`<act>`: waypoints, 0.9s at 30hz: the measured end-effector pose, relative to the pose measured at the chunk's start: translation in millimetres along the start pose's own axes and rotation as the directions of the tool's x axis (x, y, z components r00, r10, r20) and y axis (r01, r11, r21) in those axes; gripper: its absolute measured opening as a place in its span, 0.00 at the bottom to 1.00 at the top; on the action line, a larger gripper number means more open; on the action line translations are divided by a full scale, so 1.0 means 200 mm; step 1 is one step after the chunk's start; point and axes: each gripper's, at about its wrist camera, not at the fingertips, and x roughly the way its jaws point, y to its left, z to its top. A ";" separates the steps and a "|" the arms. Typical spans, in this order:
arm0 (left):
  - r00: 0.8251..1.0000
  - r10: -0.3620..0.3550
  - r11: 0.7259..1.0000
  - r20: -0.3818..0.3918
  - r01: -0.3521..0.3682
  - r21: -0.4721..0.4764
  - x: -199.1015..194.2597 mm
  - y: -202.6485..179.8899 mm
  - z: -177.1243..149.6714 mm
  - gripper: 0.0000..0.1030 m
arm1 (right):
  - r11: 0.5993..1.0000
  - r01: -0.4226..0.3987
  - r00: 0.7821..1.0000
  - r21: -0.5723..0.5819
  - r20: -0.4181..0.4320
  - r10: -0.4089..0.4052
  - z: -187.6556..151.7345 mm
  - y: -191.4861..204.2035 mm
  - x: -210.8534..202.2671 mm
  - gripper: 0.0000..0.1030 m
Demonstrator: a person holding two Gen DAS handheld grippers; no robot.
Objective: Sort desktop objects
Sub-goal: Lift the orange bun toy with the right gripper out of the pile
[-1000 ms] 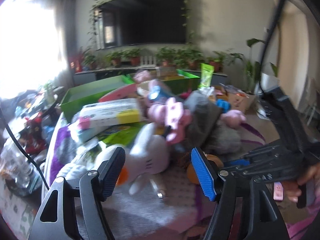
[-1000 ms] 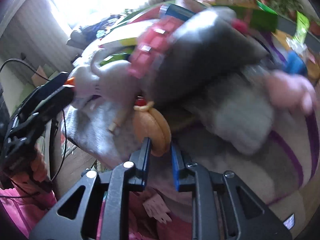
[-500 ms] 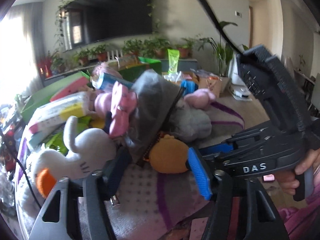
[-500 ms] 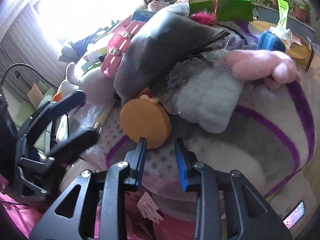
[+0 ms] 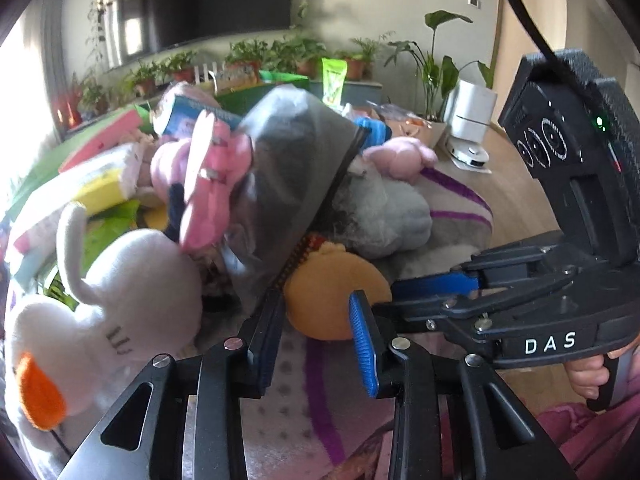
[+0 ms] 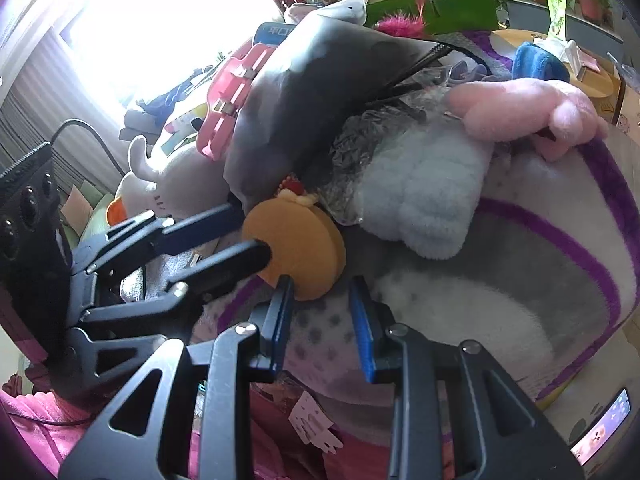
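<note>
So the orange round plush (image 5: 334,292) (flat disc thing with a little red and yellow tuft on top) is sitting at the near edge of the pile, on the grey and purple blanket (image 6: 560,264) that covers the desk. Your left hand-held gripper (image 5: 316,320) has just been closing in on it: from the right wrist view one finger (image 6: 244,256) lies across the plush's face and the other goes behind it, so the toy is between the jaws, and as far as I can tell the pads are pressing it. Your right hand-held gripper (image 6: 322,308) sits just below the plush with its jaws narrow but parted, nothing between them; the left pad tip looks like it touches the plush's lower rim, can't be sure.

Behind the plush leans a big grey translucent bag (image 5: 288,184), with a pink clip-like toy (image 5: 212,184) on its left side. Left of that is the white bunny plush (image 5: 120,304) with an orange foot. Right of the orange one there's a fluffy pale blue plush (image 6: 424,196), and past it a pink plush (image 6: 524,108) lying on the blanket. Further back you've got a green box (image 6: 432,8), a blue cloth (image 6: 536,62), and potted plants along the wall
</note>
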 end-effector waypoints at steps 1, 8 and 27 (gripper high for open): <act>1.000 0.001 1.000 -0.003 -0.001 -0.003 0.01 0.00 0.00 0.32 | 1.000 0.000 1.000 0.001 0.002 0.000 0.01 0.00 0.00 0.27; 1.000 -0.021 0.998 -0.018 0.020 -0.053 0.03 0.04 0.00 0.31 | 1.000 -0.008 1.000 0.008 0.013 0.008 0.02 -0.01 0.00 0.26; 0.999 -0.040 0.999 0.004 0.040 -0.006 -0.06 -0.03 0.02 0.31 | 0.999 0.024 0.998 -0.034 0.062 -0.022 0.03 0.01 -0.05 0.20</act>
